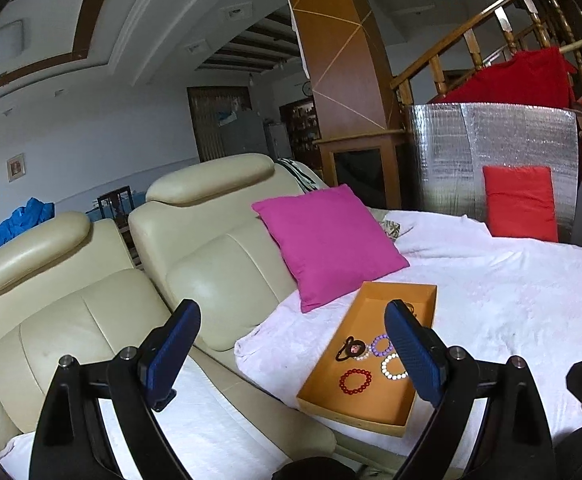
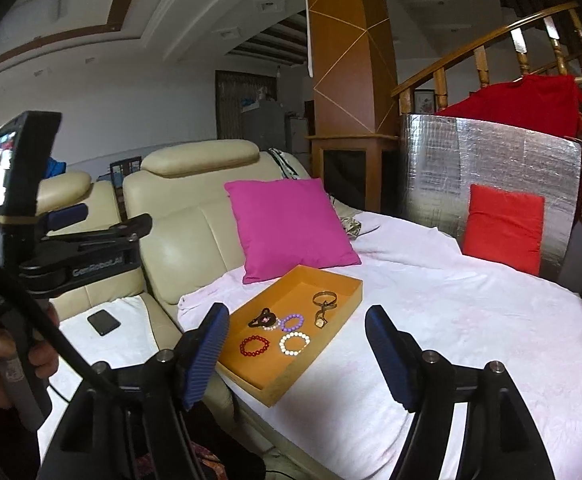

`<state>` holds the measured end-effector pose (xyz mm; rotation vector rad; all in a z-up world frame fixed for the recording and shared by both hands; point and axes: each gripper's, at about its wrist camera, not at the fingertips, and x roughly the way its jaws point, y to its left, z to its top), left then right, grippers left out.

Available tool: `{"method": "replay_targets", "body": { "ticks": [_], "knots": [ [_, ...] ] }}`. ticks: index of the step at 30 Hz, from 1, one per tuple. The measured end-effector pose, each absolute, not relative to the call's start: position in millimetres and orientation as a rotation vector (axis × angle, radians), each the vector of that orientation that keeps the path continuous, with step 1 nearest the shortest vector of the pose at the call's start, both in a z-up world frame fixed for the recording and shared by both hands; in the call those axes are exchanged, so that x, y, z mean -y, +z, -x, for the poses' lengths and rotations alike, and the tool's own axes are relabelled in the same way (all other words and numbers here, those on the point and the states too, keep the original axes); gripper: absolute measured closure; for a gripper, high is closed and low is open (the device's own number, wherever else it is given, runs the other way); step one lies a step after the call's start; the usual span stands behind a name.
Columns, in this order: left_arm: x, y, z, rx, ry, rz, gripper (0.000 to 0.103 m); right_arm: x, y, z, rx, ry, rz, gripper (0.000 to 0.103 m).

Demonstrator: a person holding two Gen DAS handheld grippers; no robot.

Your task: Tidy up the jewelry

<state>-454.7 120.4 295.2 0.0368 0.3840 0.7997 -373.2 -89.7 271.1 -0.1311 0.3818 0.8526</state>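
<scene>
Both the left tongs and right tongs hang released and empty above the shallow orange cardboard tray on the white blanket. Inside lie red, white and purple bead bracelets; I'd descend straight onto one bracelet's rim, pinching beads without disturbing neighbours.

so from where I'm driving, the tray sits on the blanket, just in front of the pillow. bracelets and a watch lie in the tray. phone is on the sofa seat off to the left
</scene>
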Motion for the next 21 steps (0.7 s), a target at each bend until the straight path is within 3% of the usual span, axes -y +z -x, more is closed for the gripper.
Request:
{"method": "replay_targets", "body": {
  "ticks": [21],
  "knots": [
    [-122.9,291.8,463.6,-0.365,0.782,-0.025,0.007,68.8,264.6,365.5,-0.482,0.808,0.078,0.028]
  ]
}}
